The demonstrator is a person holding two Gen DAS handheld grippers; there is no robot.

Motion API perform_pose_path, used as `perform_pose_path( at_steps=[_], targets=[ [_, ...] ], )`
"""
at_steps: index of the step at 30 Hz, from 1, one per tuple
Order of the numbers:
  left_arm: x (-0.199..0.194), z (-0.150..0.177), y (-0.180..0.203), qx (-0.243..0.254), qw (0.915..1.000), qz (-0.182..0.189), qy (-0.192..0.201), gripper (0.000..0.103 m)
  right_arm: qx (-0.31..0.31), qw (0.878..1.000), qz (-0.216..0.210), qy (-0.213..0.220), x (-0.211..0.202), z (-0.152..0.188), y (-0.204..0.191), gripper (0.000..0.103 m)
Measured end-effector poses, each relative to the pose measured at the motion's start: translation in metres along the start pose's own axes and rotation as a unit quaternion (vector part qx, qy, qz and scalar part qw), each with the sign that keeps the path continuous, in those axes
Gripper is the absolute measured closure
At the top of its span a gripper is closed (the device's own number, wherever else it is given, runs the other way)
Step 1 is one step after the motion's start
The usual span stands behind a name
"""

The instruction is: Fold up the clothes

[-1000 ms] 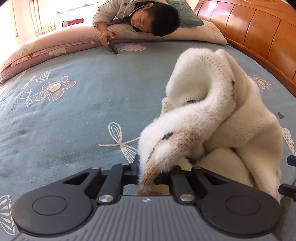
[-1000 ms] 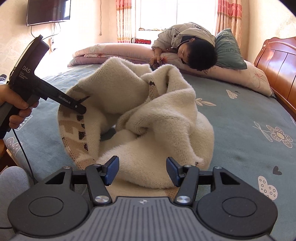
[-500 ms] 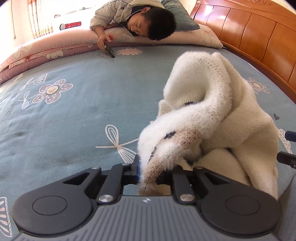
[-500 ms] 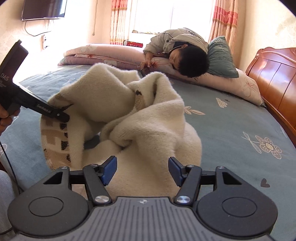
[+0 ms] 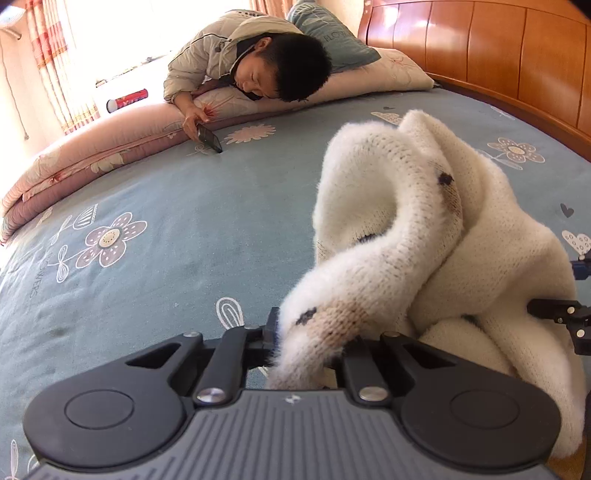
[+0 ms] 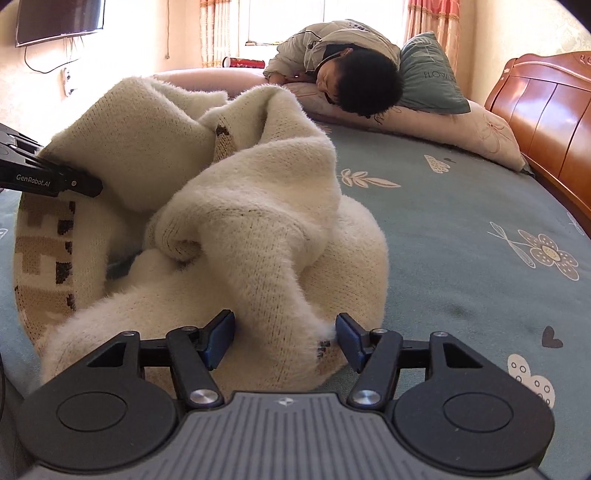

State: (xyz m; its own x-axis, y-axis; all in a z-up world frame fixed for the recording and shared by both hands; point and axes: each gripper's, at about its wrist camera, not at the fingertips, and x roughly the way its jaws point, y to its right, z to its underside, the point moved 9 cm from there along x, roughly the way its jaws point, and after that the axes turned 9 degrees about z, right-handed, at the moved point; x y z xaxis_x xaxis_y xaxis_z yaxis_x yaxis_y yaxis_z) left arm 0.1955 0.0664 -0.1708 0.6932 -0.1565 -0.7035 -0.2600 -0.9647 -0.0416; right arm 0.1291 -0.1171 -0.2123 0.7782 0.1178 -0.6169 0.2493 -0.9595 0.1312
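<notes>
A fluffy cream knitted sweater point(image 6: 258, 206) with a brown and black patterned hem lies bunched on the blue bedsheet point(image 6: 461, 221). My left gripper point(image 5: 310, 343) is shut on the sweater's point(image 5: 424, 236) patterned hem and lifts it slightly; in the right wrist view its fingers point(image 6: 81, 184) bite the hem at the left. My right gripper point(image 6: 284, 338) is low at the near edge of the pile. Its jaws are closing around a thick fold, with the blue pads point(image 6: 221, 338) just at the fabric and not squeezing it. The right gripper point(image 5: 572, 288) shows at the right edge of the left wrist view.
A person point(image 5: 258, 62) lies across the head of the bed on pillows, holding a phone point(image 5: 208, 136). A rolled pink quilt point(image 5: 92, 155) runs along the far side. A wooden headboard point(image 5: 498, 55) is at the right. A TV point(image 6: 59, 16) hangs on the wall.
My right gripper has moved forward and down onto the sweater, and its jaws have narrowed around a fold. The left gripper keeps hold of the hem and has shifted only slightly.
</notes>
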Motion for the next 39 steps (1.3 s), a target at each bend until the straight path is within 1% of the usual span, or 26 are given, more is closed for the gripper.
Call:
perform_pose_path(
  at_steps=[1, 2, 3, 5, 8, 11, 13, 17, 20, 21, 23, 24, 26, 27, 28, 29, 30, 32, 33, 34, 36, 38, 39],
  targets=[
    [-0.001, 0.0, -0.007, -0.014, 0.9999, -0.001, 0.001, 0.095, -0.006, 1.0, -0.008, 0.0, 0.0, -0.002, 0.0, 0.062],
    [-0.001, -0.001, -0.014, -0.026, 0.9997, -0.005, 0.003, 0.095, -0.009, 1.0, -0.013, -0.001, -0.001, -0.004, 0.0, 0.072],
    [-0.002, -0.001, -0.021, -0.037, 0.9993, -0.008, 0.004, 0.095, -0.012, 1.0, -0.017, -0.001, -0.002, -0.006, 0.002, 0.076],
    [-0.005, -0.003, -0.033, -0.054, 0.9984, -0.017, 0.009, 0.095, -0.023, 1.0, -0.018, 0.002, -0.005, -0.011, 0.005, 0.08],
    [-0.011, -0.007, -0.046, -0.072, 0.997, -0.025, 0.017, 0.096, -0.038, 0.999, 0.0, 0.013, -0.01, -0.021, 0.017, 0.081],
    [-0.015, -0.007, -0.054, -0.088, 0.9958, -0.017, 0.016, 0.096, -0.05, 0.998, 0.039, 0.026, -0.015, -0.034, 0.04, 0.082],
    [-0.015, -0.005, -0.052, -0.086, 0.9961, -0.013, 0.014, 0.095, -0.06, 0.995, 0.069, 0.032, -0.015, -0.042, 0.059, 0.082],
    [-0.017, -0.003, -0.043, -0.073, 0.9972, -0.01, 0.014, 0.095, -0.084, 0.986, 0.142, 0.034, -0.001, -0.057, 0.099, 0.082],
    [-0.018, -0.004, -0.035, -0.063, 0.9979, -0.005, 0.013, 0.095, -0.118, 0.972, 0.198, 0.041, 0.01, -0.068, 0.12, 0.082],
    [-0.018, -0.004, -0.034, -0.06, 0.9981, -0.004, 0.014, 0.095, -0.121, 0.969, 0.211, 0.041, 0.014, -0.071, 0.127, 0.081],
    [-0.018, -0.005, -0.032, -0.056, 0.9983, -0.003, 0.015, 0.095, -0.111, 0.967, 0.225, 0.033, 0.025, -0.074, 0.138, 0.08],
    [-0.018, -0.005, -0.032, -0.056, 0.9983, -0.004, 0.014, 0.095, -0.105, 0.969, 0.223, 0.024, 0.031, -0.071, 0.139, 0.077],
    [-0.016, -0.004, -0.032, -0.054, 0.9984, -0.008, 0.012, 0.095, -0.093, 0.974, 0.208, 0.002, 0.045, -0.064, 0.138, 0.077],
    [-0.015, -0.002, -0.032, -0.053, 0.9985, -0.011, 0.009, 0.095, -0.086, 0.977, 0.195, -0.004, 0.048, -0.059, 0.136, 0.072],
    [-0.014, -0.001, -0.032, -0.052, 0.9985, -0.013, 0.006, 0.095, -0.08, 0.98, 0.184, -0.005, 0.049, -0.055, 0.131, 0.071],
    [-0.013, 0.001, -0.033, -0.052, 0.9986, -0.012, 0.005, 0.093, -0.077, 0.98, 0.182, -0.004, 0.048, -0.051, 0.129, 0.07],
    [-0.013, 0.001, -0.033, -0.05, 0.9987, -0.011, 0.004, 0.09, -0.077, 0.979, 0.188, -0.003, 0.045, -0.047, 0.128, 0.065],
    [-0.014, 0.001, -0.032, -0.044, 0.999, -0.007, 0.005, 0.09, -0.07, 0.978, 0.197, 0.0, 0.034, -0.038, 0.127, 0.06],
    [-0.015, 0.001, -0.031, -0.041, 0.9991, -0.006, 0.006, 0.09, -0.06, 0.979, 0.194, 0.003, 0.026, -0.034, 0.128, 0.054],
    [-0.014, 0.001, -0.031, -0.039, 0.9992, -0.006, 0.006, 0.09, -0.043, 0.981, 0.188, 0.004, 0.018, -0.031, 0.13, 0.052],
    [-0.012, 0.001, -0.031, -0.039, 0.9992, -0.009, 0.003, 0.09, -0.004, 0.985, 0.172, 0.006, 0.002, -0.026, 0.135, 0.043],
    [-0.01, 0.001, -0.031, -0.043, 0.999, -0.011, 0.001, 0.09, 0.041, 0.991, 0.13, 0.002, -0.012, -0.019, 0.136, 0.039],
    [-0.009, 0.0, -0.031, -0.045, 0.9989, -0.01, 0.001, 0.093, 0.065, 0.992, 0.106, -0.001, -0.019, -0.016, 0.136, 0.039]
  ],
)
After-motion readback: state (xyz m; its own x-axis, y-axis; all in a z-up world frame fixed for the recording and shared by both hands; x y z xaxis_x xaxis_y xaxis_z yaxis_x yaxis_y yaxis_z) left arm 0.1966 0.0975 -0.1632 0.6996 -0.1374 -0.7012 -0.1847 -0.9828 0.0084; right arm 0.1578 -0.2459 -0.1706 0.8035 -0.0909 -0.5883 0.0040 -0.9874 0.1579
